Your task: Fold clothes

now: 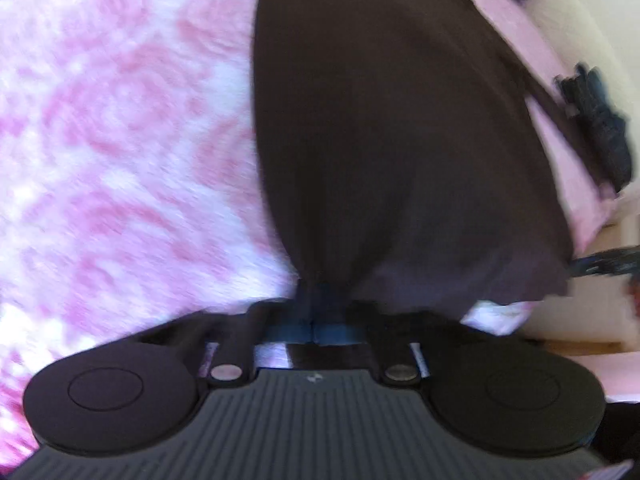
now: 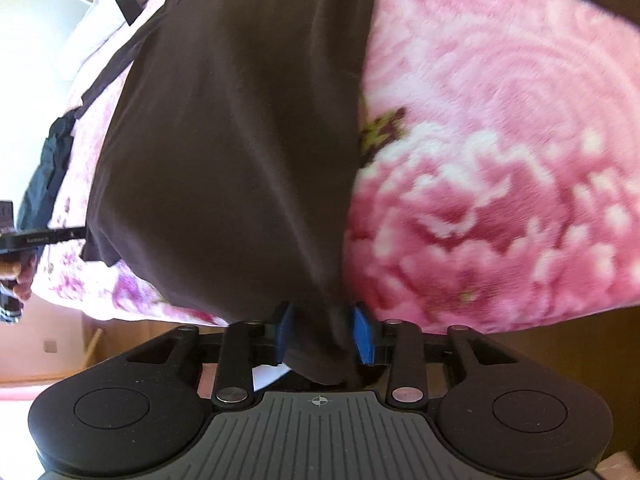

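Note:
A dark brown garment lies spread over a pink floral blanket. My left gripper is shut on the garment's near edge, its blue pads meeting with the cloth bunched up between them. In the right wrist view the same brown garment runs away from my right gripper. Its blue pads stand apart. A bunched corner of the garment hangs loosely in the gap between them.
The blanket covers a bed whose edge drops to a pale floor at the left. A black cloth lies at the garment's far side. A person's hand shows at the left edge of the right wrist view.

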`<state>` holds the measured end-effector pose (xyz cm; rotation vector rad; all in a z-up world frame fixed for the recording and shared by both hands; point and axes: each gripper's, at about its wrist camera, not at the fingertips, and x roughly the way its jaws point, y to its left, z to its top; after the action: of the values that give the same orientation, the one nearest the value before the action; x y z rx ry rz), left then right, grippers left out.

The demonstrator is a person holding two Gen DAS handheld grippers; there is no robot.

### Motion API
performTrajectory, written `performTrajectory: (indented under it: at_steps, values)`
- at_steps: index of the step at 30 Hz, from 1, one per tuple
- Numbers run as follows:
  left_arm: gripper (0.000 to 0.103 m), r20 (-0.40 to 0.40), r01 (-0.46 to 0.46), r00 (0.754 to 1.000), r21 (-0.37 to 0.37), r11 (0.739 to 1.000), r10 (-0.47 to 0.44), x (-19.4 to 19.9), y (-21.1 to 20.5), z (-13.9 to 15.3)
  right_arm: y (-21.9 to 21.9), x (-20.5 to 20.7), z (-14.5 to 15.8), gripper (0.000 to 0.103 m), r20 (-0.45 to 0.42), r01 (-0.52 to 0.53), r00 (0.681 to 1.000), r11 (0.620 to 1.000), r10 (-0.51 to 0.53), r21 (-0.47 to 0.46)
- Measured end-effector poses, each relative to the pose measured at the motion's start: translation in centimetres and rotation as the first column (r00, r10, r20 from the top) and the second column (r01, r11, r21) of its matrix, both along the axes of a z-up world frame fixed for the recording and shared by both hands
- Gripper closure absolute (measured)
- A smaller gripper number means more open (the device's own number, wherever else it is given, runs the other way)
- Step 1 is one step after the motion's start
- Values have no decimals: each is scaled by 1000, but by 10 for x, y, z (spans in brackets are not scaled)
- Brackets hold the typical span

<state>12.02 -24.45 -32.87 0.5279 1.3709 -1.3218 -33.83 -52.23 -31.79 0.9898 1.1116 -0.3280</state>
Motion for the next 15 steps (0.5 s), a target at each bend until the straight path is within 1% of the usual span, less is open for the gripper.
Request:
performTrajectory:
  at_steps: [1,2,3,6,7,8,10,12,13,14,15]
  values:
    - [103,-13,5,1000,-6,1000,-5,1,2,6,-3,1,0,69,-1,-3,1000,999,3,42]
    - [103,-13,15,1000,-15,1000,-15,4,5,17,-7,2,1,97,-2,-6,1000,997,6,83]
    - [103,-15,24,1000,-26,999,-25,7,8,29,-11,3,1,99,-2,-9,1000,992,9,125]
    - [103,-8,52,999,-60,997,-52,26,17,72,-30,-8,31,100,94,-27,996,964,2,266]
    - [103,1,47,999,-62,997,-47,32,17,79,-37,-12,41,100,126,-35,992,950,-4,311]
    - [103,12,35,999,-59,998,-34,38,15,81,-46,-17,46,100,126,-11,992,952,-28,305]
    - [103,38,41,998,-18,999,-41,43,3,69,-67,-21,41,100,77,62,993,964,-85,258]
    - [103,37,59,997,43,997,-60,39,-8,49,-75,-11,31,100,7,68,997,978,-70,199]
    - [103,41,78,996,74,994,-81,35,-14,36,-74,-3,25,100,-26,38,999,985,-34,171]
    - [103,53,107,992,99,989,-113,31,-16,25,-73,1,21,100,-44,10,999,985,-2,171]
    - [103,50,122,990,104,987,-128,29,-14,23,-71,5,17,100,-62,-18,998,985,29,172]
